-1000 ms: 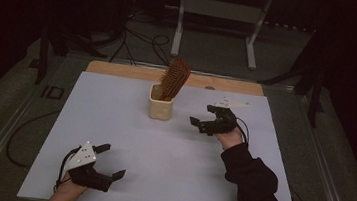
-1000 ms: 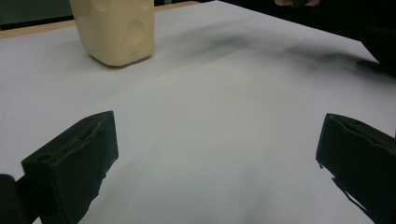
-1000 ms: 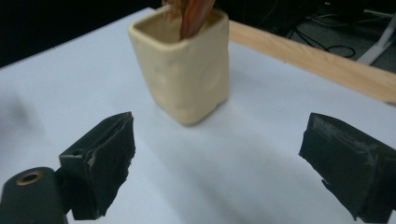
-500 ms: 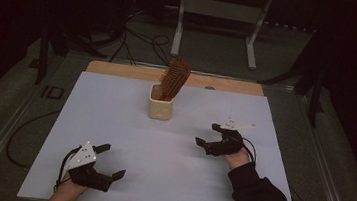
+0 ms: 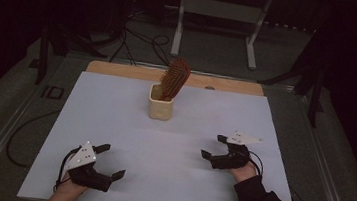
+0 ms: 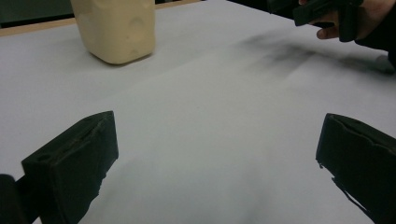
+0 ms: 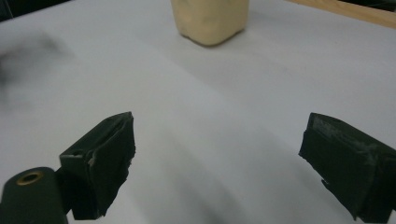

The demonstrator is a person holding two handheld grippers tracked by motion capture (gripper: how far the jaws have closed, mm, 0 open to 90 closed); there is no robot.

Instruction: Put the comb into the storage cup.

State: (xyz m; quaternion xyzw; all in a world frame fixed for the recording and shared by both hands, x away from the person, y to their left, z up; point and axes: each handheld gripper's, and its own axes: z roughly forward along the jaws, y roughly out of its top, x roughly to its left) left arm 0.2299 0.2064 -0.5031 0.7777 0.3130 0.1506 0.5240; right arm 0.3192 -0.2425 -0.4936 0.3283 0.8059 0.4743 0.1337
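A brown hairbrush (image 5: 175, 77) stands tilted, bristle head up, in a cream cup (image 5: 160, 107) toward the far middle of the white table (image 5: 114, 119). Near the front edge, the left gripper (image 5: 108, 162) and right gripper (image 5: 213, 146) rest well apart, jaws spread wide and empty, both facing the cup
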